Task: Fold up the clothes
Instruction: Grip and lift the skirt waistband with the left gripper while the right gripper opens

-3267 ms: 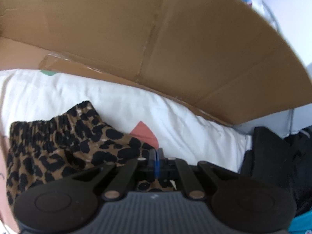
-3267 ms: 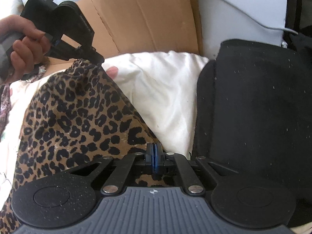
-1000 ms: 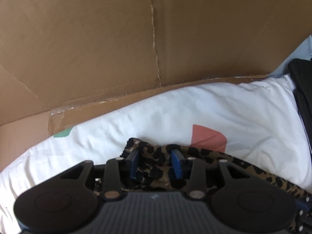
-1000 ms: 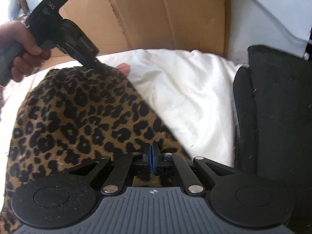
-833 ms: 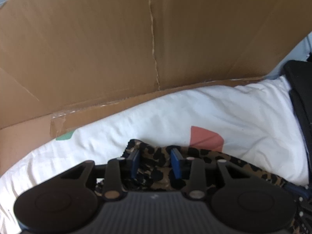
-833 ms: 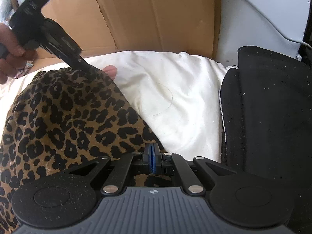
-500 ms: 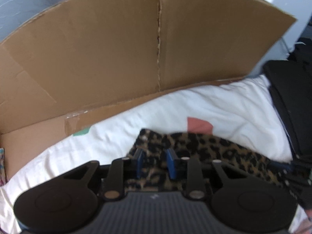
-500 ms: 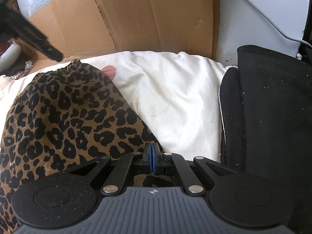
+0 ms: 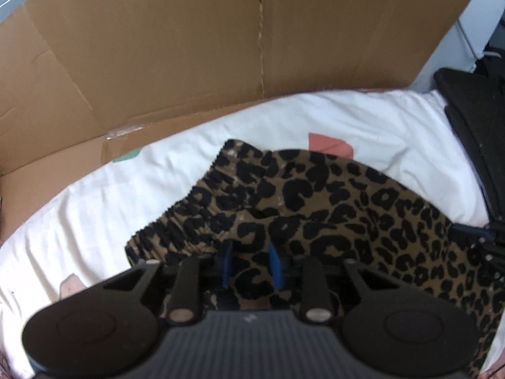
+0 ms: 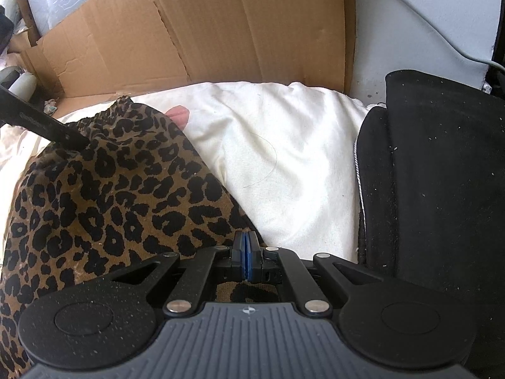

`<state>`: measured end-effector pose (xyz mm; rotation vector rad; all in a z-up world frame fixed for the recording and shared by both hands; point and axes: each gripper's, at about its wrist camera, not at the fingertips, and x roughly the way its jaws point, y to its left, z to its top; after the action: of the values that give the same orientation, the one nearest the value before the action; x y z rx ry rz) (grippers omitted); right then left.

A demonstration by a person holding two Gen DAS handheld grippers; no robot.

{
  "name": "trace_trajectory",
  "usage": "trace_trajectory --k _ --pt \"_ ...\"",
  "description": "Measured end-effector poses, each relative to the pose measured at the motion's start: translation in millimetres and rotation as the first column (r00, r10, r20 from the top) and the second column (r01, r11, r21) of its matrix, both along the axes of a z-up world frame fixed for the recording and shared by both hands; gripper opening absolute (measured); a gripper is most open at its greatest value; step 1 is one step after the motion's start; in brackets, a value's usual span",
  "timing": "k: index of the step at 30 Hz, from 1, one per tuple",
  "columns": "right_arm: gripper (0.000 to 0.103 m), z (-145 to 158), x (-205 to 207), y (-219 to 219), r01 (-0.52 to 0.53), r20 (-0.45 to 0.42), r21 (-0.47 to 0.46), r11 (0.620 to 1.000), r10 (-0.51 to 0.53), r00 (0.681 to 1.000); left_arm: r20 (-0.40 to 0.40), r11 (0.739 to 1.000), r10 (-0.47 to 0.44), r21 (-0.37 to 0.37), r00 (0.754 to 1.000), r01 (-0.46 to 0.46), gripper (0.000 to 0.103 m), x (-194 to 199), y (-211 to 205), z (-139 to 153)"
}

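Leopard shorts (image 9: 331, 208) lie spread on a white sheet (image 9: 94, 202) before a cardboard wall (image 9: 189, 47), beside black cloth (image 10: 442, 189). Right claw (image 10: 245, 260) pinches their edge; left claw (image 9: 249, 263) gapes, gripping nothing.

Tan-brown fabric garment with black leopard spots (image 9: 318, 208), soft and thin, spread in a loose rumpled layer over white bedding; gathered elastic waistband (image 9: 202, 202) ruched in tight pleats along the far left edge, seen from the left wrist view; one corner of that band poking up as a small peak (image 10: 121, 102) in the right wrist view; lying mostly flat but humped and creased in the middle; near right edge pinched and drawn low; right side running close to a black cloth mass, not touching it.
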<state>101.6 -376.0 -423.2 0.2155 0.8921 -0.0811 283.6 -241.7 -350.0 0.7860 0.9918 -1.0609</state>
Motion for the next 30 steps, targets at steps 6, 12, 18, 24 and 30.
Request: trace_trajectory --k 6,12,18,24,30 --pt "0.004 1 -1 -1 -0.005 -0.006 0.004 1.000 0.005 1.000 0.069 0.998 -0.060 -0.020 0.996 0.062 0.027 -10 1 -14" --pt "0.008 9 -1 -3 0.032 -0.024 0.031 0.999 -0.031 0.999 0.212 0.985 -0.172 0.018 0.962 0.172 0.026 -37 5 -17" --pt "0.025 26 -16 12 -0.029 0.074 0.029 0.999 0.027 0.997 0.089 0.993 -0.111 -0.039 0.990 0.115 0.024 -23 18 8" --pt "0.025 33 -15 25 -0.060 0.101 0.064 0.996 0.053 0.993 0.029 0.993 -0.112 -0.036 0.993 0.113 0.023 -22 34 2" --pt "0.025 27 -9 39 -0.090 0.062 0.131 0.987 0.082 0.995 -0.023 0.993 -0.111 -0.032 0.994 0.110 0.021 -21 48 -6"
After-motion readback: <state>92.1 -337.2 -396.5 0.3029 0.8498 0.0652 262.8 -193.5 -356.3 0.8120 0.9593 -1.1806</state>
